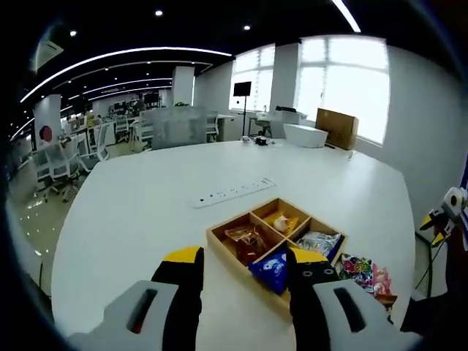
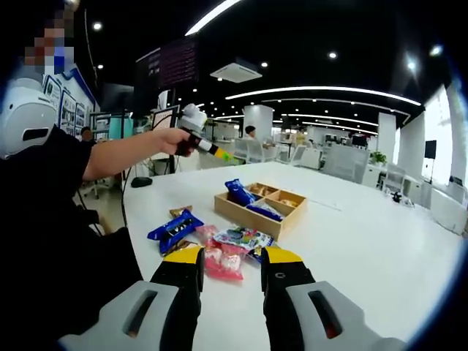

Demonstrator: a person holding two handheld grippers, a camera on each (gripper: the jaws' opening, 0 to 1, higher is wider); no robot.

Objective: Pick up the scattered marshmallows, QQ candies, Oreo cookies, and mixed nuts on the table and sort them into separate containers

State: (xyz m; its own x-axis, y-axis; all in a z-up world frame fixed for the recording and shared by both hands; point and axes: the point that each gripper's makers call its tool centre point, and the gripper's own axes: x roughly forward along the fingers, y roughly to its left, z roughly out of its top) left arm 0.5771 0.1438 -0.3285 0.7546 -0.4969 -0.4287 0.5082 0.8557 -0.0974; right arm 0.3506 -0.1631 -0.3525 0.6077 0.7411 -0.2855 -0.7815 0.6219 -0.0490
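Blue Oreo pack (image 1: 270, 270) sits between left hand-held gripper (image 1: 245, 274) jaws.

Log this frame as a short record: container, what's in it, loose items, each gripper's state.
container: wooden tray with four compartments, on the white table
tray contents: a packet in each compartment; blue packet over the near one
loose items: snack packets on the table beside the tray, including a blue cookie pack
left gripper: open, at the tray's near edge
right gripper: open, over the loose packets
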